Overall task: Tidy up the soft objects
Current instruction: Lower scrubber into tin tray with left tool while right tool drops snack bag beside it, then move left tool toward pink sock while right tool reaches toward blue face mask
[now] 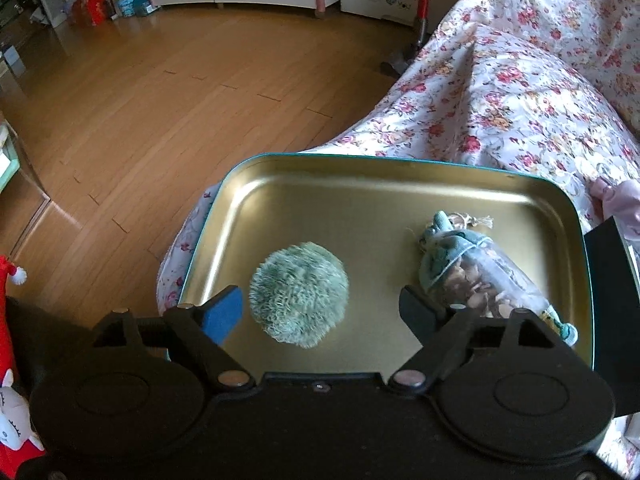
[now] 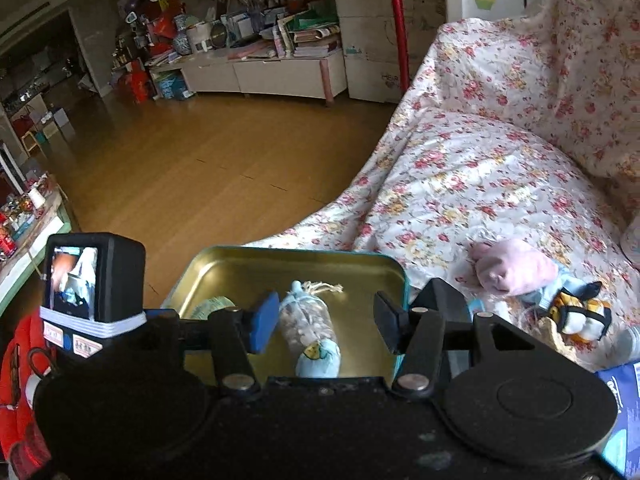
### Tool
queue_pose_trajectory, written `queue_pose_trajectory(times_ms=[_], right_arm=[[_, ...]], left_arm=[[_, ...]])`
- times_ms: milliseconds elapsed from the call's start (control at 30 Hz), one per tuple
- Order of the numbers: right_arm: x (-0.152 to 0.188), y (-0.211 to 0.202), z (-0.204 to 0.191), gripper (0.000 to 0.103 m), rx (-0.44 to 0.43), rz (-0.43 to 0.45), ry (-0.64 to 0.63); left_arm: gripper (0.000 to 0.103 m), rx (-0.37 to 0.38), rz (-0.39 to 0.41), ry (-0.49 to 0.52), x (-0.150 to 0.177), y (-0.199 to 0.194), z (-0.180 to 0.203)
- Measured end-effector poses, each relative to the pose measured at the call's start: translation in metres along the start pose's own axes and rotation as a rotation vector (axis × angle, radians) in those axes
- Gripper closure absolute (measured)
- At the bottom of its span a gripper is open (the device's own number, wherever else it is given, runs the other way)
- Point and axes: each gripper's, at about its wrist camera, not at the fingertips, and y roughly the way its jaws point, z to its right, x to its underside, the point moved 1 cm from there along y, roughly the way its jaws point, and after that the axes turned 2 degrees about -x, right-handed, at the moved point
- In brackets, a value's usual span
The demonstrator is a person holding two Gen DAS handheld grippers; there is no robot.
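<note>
A gold tin tray [image 1: 320, 200] with a teal rim rests on the flowered sofa cover. In it lie a fluffy grey-green pom-pom [image 1: 299, 294] and, to its right, a clear pouch [image 1: 476, 276] of brownish bits with teal cloth ends. My left gripper [image 1: 320, 312] is open over the tray. The pom-pom sits between its fingers, close to the blue left pad [image 1: 226, 312] and apart from the black right one. My right gripper [image 2: 326, 324] is open above the same tray [image 2: 288, 252], with the pouch [image 2: 308, 324] lying between its fingers, untouched. Only an edge of the pom-pom [image 2: 214, 304] shows there.
A pink plush [image 2: 516, 266] and a small penguin toy [image 2: 580, 314] lie on the sofa cover [image 2: 460, 184] right of the tray. A blue packet [image 2: 624, 400] sits at the right edge. Red plush toys [image 1: 10, 280] are at the left. Wooden floor [image 1: 160, 100] drops away beyond the sofa's edge.
</note>
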Motion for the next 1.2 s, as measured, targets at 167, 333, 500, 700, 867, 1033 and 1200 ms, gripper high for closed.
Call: queue_pose_trajectory(times_ms=[167, 333, 500, 700, 867, 1033, 1200], right_arm=[[0.006, -0.001, 0.005, 0.050, 0.007, -0.014, 0.019], [0.011, -0.005, 0.009, 0.049, 0.012, -0.016, 0.036], [0.014, -0.013, 0.017, 0.042, 0.018, -0.003, 0.070], [0.020, -0.025, 0.027, 0.036, 0.050, 0.020, 0.087], [0.033, -0.039, 0.040, 0.016, 0.078, 0.034, 0.141], [0.046, -0.059, 0.060, 0.016, 0.106, 0.047, 0.176], [0.055, -0.083, 0.083, 0.013, 0.160, 0.079, 0.201]], left_arm=[[0.019, -0.005, 0.001, 0.014, 0.001, 0.000, 0.002], [0.019, -0.013, -0.004, 0.019, 0.002, 0.002, 0.002], [0.019, -0.015, -0.004, 0.032, 0.003, 0.002, 0.005], [0.019, -0.018, 0.004, 0.061, 0.005, 0.002, 0.011], [0.019, -0.012, 0.020, 0.097, 0.009, -0.001, 0.020], [0.019, -0.010, 0.037, 0.155, 0.014, -0.004, 0.033], [0.019, 0.023, 0.044, 0.207, 0.015, -0.014, 0.045]])
